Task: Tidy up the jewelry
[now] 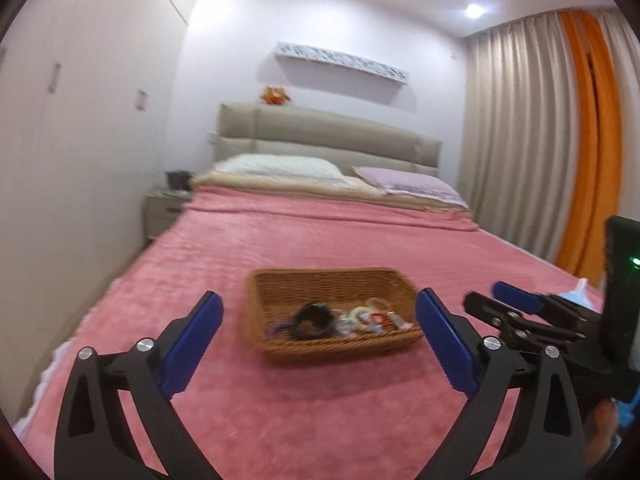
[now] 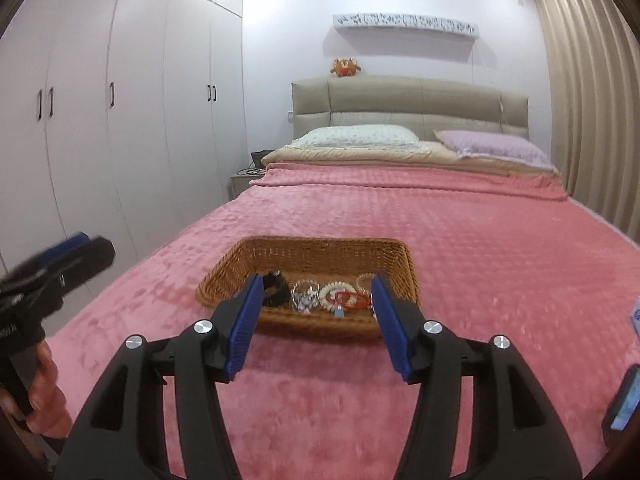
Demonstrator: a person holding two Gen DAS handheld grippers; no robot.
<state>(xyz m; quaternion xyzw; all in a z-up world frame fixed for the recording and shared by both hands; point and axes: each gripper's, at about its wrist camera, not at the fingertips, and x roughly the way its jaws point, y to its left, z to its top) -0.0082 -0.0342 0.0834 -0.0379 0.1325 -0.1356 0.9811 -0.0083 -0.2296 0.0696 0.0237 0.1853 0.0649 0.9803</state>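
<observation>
Pink bedspread [image 2: 440, 240], jewelry basket [image 2: 320, 252] beyond parted right tongs [image 2: 316, 320]

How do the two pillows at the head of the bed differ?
The left pillow is white with a fine speckled print; the right pillow is plain lilac. The left pillow lies flatter; the right pillow is tilted, nearer the curtain. Both rest against the beige headboard.

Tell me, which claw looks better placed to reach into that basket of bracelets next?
Probably the right claw: open and empty, its view looks straight at the jewelry in the wicker basket, framed between its fingers. The left claw, also open, sits slightly farther back.
</observation>
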